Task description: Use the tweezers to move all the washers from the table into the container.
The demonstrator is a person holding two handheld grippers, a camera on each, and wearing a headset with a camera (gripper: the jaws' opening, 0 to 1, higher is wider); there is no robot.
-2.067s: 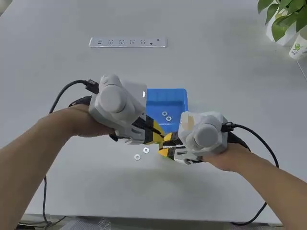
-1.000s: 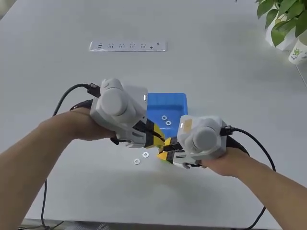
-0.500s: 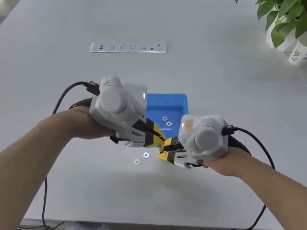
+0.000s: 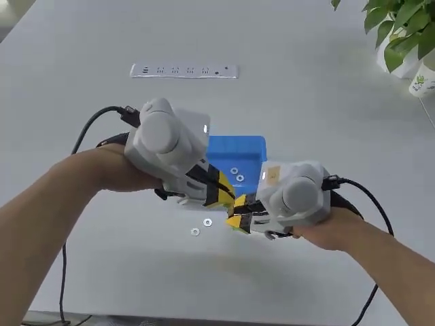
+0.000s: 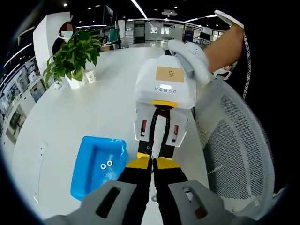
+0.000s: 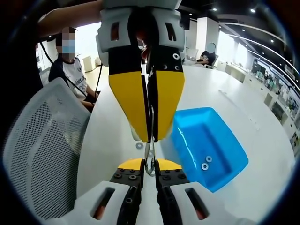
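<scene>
- Clamped on thin metal tweezers [image 6: 149,152] with left hand-held gripper [image 6: 151,136] and right hand-held gripper [image 6: 144,166], tip to tip.
- Got two flat ring washers [image 6: 205,166] in glossy blue container [image 6: 199,136].

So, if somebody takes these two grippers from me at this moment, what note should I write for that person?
The left gripper is shut on the tweezers, tip to tip with the right gripper.
The right gripper is shut on the same tweezers at their other end.
Done: two washers lie in the blue container.
To do: two loose washers lie on the table near the container, close under the grippers; move both in with the tweezers.
</scene>
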